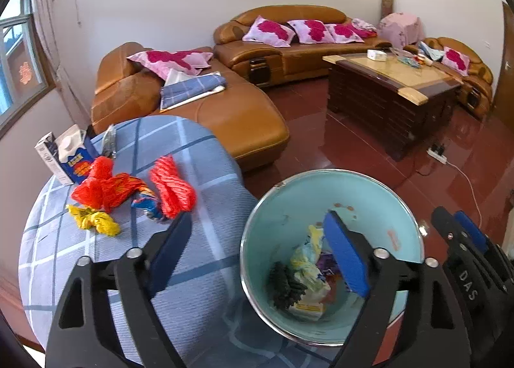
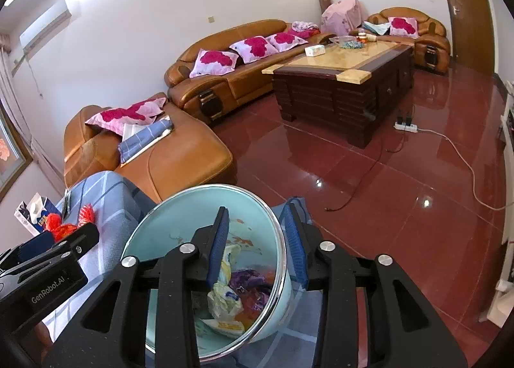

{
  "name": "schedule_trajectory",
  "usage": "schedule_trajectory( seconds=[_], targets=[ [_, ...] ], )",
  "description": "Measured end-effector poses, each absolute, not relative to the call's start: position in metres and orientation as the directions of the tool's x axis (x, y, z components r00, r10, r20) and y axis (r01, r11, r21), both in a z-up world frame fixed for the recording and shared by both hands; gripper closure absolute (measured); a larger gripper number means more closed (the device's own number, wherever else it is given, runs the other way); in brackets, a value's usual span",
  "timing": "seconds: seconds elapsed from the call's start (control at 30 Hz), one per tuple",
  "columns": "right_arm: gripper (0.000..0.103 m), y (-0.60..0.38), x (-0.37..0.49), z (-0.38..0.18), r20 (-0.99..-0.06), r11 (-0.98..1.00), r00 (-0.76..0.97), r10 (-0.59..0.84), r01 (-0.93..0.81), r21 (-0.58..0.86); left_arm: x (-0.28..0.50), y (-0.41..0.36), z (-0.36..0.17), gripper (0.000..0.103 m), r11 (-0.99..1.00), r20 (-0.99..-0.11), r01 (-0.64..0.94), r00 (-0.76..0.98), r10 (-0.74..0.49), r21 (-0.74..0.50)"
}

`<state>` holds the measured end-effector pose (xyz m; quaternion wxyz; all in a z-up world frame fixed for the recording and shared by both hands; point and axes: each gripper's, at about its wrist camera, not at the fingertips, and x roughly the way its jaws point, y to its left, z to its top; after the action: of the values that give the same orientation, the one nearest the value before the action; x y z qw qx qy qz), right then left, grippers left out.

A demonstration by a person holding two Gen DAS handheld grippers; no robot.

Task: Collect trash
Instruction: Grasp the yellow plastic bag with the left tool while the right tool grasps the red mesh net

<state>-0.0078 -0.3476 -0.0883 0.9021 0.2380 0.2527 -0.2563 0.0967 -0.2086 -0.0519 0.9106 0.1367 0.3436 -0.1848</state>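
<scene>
Looking at the jaws first: the left gripper (image 1: pixel 257 252) has its jaws spread wide and holds nothing. One pad hangs over the table (image 1: pixel 199 258), the other sits over the mouth of the bin (image 1: pixel 398 204). My read is a piece just got let go into the bin, or it's heading back out for more. Either way this is the gap between a drop and the next pick.

The right gripper (image 2: pixel 257 246) has its jaws straddling the bin's near rim, one pad inside, one outside against the wall. They're only moderately apart, and I can't tell if they actually pinch the rim or just sit around it. It looks like it's steadying the bin, but that's a guess.

The bin is a pale blue bucket with a shiny rim, standing at the table's edge. Inside are crumpled wrappers (image 1: pixel 308 262) and a dark tangled clump (image 1: pixel 284 284).

Still left on the checked cloth: a red rope bundle (image 1: pixel 172 186) closest to the left jaws, a red net bag (image 1: pixel 99 188) beside it, a yellow wrapper (image 1: pixel 93 220), and a carton (image 1: pixel 69 154) at the far edge.

Next move probably needs the left gripper to swing back over the rope, come down with the jaws open around it, and close. It's loose and floppy, so a strand could trail.
</scene>
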Motion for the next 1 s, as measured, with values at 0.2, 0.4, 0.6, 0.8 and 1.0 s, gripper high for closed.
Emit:
schedule_trajectory(
  seconds=[0.2, 0.4, 0.6, 0.8, 1.0],
  targets=[
    [0.063, -0.347, -0.008, -0.086, -0.567, 0.758, 0.748, -0.344, 0.578, 0.303, 0.099, -0.196, -0.051, 0.016, 0.907, -0.676, 0.404, 0.702, -0.224, 0.119],
    [0.063, -0.336, -0.003, -0.087, -0.562, 0.797, 0.768, -0.306, 0.530, 0.289, 0.107, -0.166, -0.066, 0.016, 0.926, -0.708, 0.357, 0.685, -0.171, 0.121],
    [0.063, -0.309, 0.012, -0.089, -0.567, 0.859, 0.784, -0.251, 0.450, 0.242, 0.126, -0.104, -0.082, 0.016, 0.958, -0.725, 0.261, 0.682, -0.093, 0.122],
    [0.063, -0.283, 0.038, -0.092, -0.592, 0.902, 0.787, -0.174, 0.368, 0.224, 0.147, -0.041, -0.089, 0.017, 0.985, -0.747, 0.149, 0.664, -0.037, 0.084],
    [0.063, -0.249, 0.080, -0.082, -0.591, 0.945, 0.804, -0.072, 0.244, 0.218, 0.176, 0.008, -0.090, 0.028, 0.999, -0.764, 0.036, 0.646, -0.002, 0.028]
  ],
)
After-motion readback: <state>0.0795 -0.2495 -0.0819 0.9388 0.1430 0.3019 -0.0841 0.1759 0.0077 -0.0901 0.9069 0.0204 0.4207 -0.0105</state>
